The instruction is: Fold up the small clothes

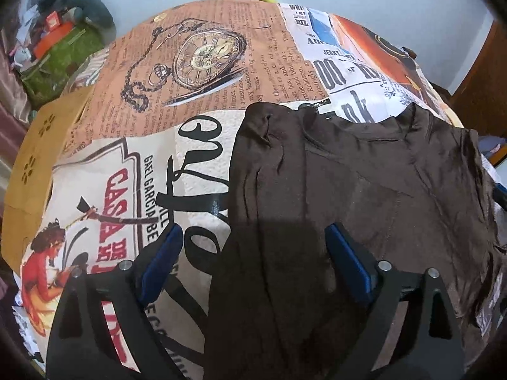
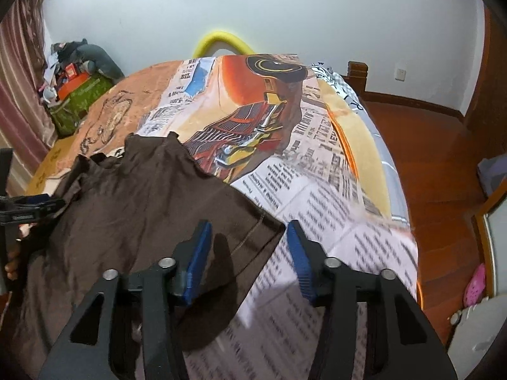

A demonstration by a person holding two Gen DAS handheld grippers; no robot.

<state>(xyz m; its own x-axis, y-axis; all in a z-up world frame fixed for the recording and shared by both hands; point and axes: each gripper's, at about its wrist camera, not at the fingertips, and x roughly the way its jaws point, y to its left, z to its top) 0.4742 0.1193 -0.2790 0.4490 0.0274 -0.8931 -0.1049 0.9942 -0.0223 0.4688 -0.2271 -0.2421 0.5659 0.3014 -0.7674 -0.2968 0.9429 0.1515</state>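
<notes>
Brown soft cloth shirt (image 2: 133, 202) lies on the bed (image 2: 332, 221); both tongs, left (image 1: 253, 253) and right (image 2: 250, 250), are apart, so pinch its edges evenly.

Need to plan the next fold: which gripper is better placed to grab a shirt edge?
Right, probably: the right gripper has the shirt corner between its open jaws. The left gripper straddles a side edge, jaws wide.
</notes>
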